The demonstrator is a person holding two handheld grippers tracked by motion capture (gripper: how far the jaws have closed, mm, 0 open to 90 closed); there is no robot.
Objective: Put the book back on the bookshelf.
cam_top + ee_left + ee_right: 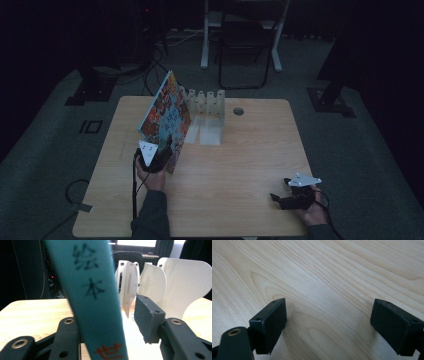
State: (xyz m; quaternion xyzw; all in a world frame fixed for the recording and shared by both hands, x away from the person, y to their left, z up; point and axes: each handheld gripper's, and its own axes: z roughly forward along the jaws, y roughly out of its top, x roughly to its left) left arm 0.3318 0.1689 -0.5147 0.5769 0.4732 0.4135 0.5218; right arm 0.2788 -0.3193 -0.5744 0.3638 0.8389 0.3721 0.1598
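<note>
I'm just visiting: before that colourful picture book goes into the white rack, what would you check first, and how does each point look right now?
1. Book held: the left gripper has the picture book between its jaws, but a gap shows beside the right jaw; cannot tell if firm.
2. Book off the table: tilted, lower corner near the table; cannot tell.
3. Rack upright: white rack stands behind the book; ok.
4. Slot free: dividers show open gaps; ok.
5. Other hand clear: right gripper, jaws open and holding nothing, at the near right corner; ok.

Colourful picture book (167, 117), teal spine, tilted upright
</note>
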